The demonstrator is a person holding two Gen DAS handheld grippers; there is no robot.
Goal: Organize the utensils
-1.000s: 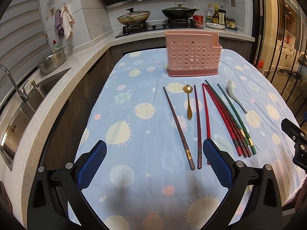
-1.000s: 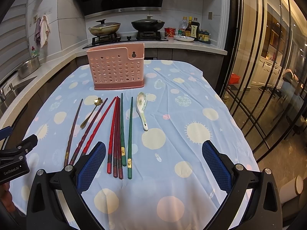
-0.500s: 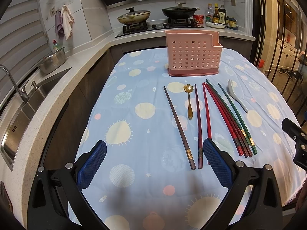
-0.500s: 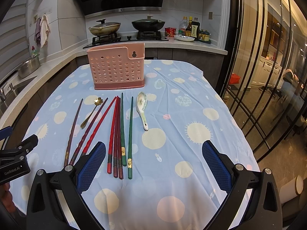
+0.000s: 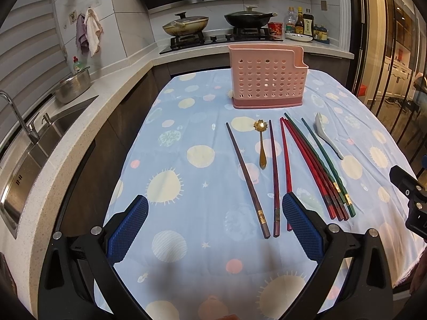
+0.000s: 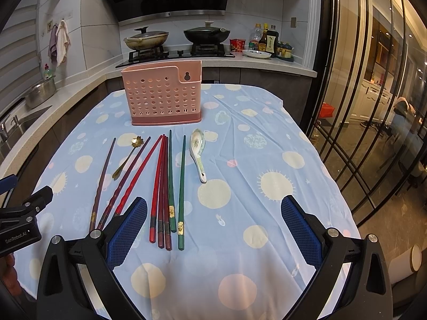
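A pink perforated utensil holder stands upright at the far end of the table. In front of it lie brown chopsticks, a gold flower spoon, red chopsticks, green chopsticks and a white ceramic spoon. My left gripper is open and empty above the near table end, left of the chopstick ends. My right gripper is open and empty, its left finger by the red chopstick ends.
The table carries a blue dotted cloth. A counter with sink and steel bowl runs along the left. A stove with pans and bottles is behind. Glass doors stand on the right.
Both views have crept very slightly forward toward the utensils. Nothing on the table has moved and both grippers stay open.
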